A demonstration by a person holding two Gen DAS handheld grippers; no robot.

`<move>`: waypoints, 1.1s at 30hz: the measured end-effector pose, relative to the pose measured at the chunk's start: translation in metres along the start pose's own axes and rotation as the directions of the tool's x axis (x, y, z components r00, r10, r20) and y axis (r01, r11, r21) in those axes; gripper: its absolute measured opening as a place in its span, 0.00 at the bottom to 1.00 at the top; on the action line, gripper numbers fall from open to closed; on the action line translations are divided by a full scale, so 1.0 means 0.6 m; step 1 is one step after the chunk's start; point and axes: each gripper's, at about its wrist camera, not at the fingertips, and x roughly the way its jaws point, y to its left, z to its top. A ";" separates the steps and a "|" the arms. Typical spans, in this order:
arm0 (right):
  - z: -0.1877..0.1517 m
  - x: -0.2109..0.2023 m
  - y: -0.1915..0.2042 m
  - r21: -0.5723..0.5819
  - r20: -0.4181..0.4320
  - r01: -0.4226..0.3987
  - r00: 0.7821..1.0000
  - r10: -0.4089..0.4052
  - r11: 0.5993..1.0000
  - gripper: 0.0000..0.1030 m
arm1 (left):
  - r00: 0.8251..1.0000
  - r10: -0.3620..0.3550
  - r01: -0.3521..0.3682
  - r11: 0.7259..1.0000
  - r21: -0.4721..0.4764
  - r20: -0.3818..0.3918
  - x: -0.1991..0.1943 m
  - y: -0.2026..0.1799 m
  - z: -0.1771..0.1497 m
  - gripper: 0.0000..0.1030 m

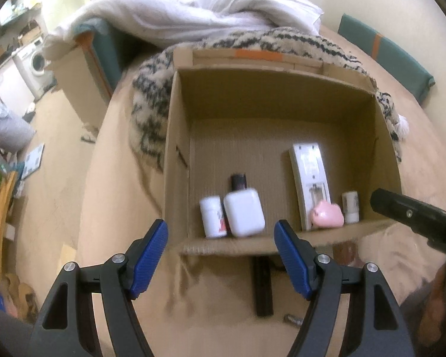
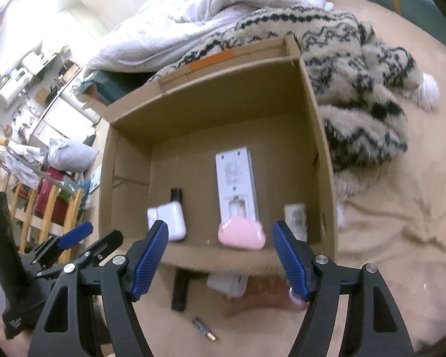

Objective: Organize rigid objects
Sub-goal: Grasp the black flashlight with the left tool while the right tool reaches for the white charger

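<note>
An open cardboard box (image 1: 175, 148) (image 2: 321, 136) stands on the beige bed. Inside lie a white remote-like device (image 1: 309, 178) (image 2: 236, 181), a pink case (image 1: 327, 214) (image 2: 242, 233), a white charger block (image 1: 243, 212) (image 2: 168, 218), a small white bottle (image 1: 212, 217), a dark-capped item (image 1: 238, 182) (image 2: 176, 195) and a small white tube (image 1: 351, 206) (image 2: 295, 217). My left gripper (image 1: 221, 260) is open and empty before the box's near wall. My right gripper (image 2: 220, 258) is open and empty there too. On the bed in front lie a black bar (image 1: 263, 285) (image 2: 180, 290), a small battery (image 2: 204, 328) (image 1: 294, 320) and a white object (image 2: 227, 284).
A patterned fuzzy blanket (image 1: 151, 89) (image 2: 356, 89) and a white duvet (image 1: 193, 9) (image 2: 193, 15) lie behind the box. The bed edge drops to a cluttered floor at the left (image 1: 29, 148). The left gripper shows at the lower left of the right view (image 2: 74, 235).
</note>
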 end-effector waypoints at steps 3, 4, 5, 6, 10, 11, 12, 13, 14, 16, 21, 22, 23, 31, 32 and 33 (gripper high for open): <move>-0.018 -0.002 0.005 -0.001 -0.015 0.001 1.000 -0.001 1.000 0.74 | 0.999 -0.016 0.015 0.999 -0.032 -0.033 0.003 0.005 -0.015 0.69; -0.023 -0.002 0.005 0.002 -0.020 0.001 1.000 0.000 1.000 0.74 | 0.999 -0.021 0.019 0.999 -0.040 -0.041 0.004 0.007 -0.019 0.69; -0.029 -0.002 0.005 0.007 -0.027 0.004 1.000 -0.004 1.000 0.74 | 0.999 -0.019 0.017 0.999 -0.044 -0.050 0.005 0.008 -0.024 0.69; -0.033 -0.003 0.003 0.014 -0.033 0.005 0.999 -0.004 1.000 0.74 | 0.998 -0.019 0.016 0.999 -0.048 -0.056 0.006 0.008 -0.027 0.69; -0.053 -0.001 -0.009 0.059 -0.064 0.011 0.998 -0.007 0.998 0.74 | 0.997 -0.016 0.010 0.998 -0.065 -0.081 0.013 0.010 -0.038 0.69; -0.057 0.002 -0.012 0.071 -0.075 0.017 0.997 -0.012 0.997 0.74 | 0.995 -0.022 0.015 0.997 -0.074 -0.092 0.017 0.012 -0.042 0.69; -0.061 0.005 -0.016 0.084 -0.087 0.028 0.996 -0.021 0.996 0.74 | 0.994 -0.028 0.019 0.996 -0.082 -0.102 0.020 0.013 -0.044 0.69; -0.064 0.010 -0.019 0.095 -0.100 0.038 0.995 -0.028 0.995 0.74 | 0.992 -0.036 0.025 0.995 -0.092 -0.119 0.026 0.014 -0.049 0.69; -0.066 0.014 -0.022 0.105 -0.112 0.045 0.993 -0.033 0.993 0.74 | 0.990 -0.042 0.029 0.995 -0.095 -0.134 0.032 0.012 -0.053 0.69; -0.067 0.023 -0.026 0.121 -0.132 0.052 0.991 -0.036 0.991 0.74 | 0.983 -0.059 0.044 0.995 -0.092 -0.174 0.047 0.006 -0.061 0.69; -0.068 0.034 -0.036 0.156 -0.150 0.050 0.988 -0.026 0.986 0.74 | 0.956 -0.089 0.071 0.995 -0.076 -0.278 0.102 -0.018 -0.078 0.66; -0.069 0.036 -0.039 0.162 -0.156 0.053 0.987 -0.027 0.985 0.74 | 0.952 -0.090 0.073 0.995 -0.068 -0.294 0.113 -0.025 -0.080 0.64; -0.069 0.036 -0.042 0.168 -0.161 0.058 0.987 -0.031 0.984 0.74 | 0.947 -0.090 0.077 0.996 -0.052 -0.308 0.123 -0.033 -0.082 0.64; -0.076 0.046 -0.082 0.277 -0.187 0.056 0.982 -0.003 0.959 0.74 | 0.944 -0.006 0.010 1.000 0.013 -0.331 0.169 -0.059 -0.085 0.47; -0.076 0.048 -0.085 0.287 -0.190 0.058 0.982 -0.003 0.956 0.74 | 0.945 -0.005 0.011 1.000 0.017 -0.326 0.167 -0.059 -0.085 0.38; -0.075 0.049 -0.087 0.294 -0.191 0.057 0.982 0.000 0.954 0.74 | 0.946 -0.011 0.018 1.000 0.020 -0.324 0.166 -0.058 -0.084 0.32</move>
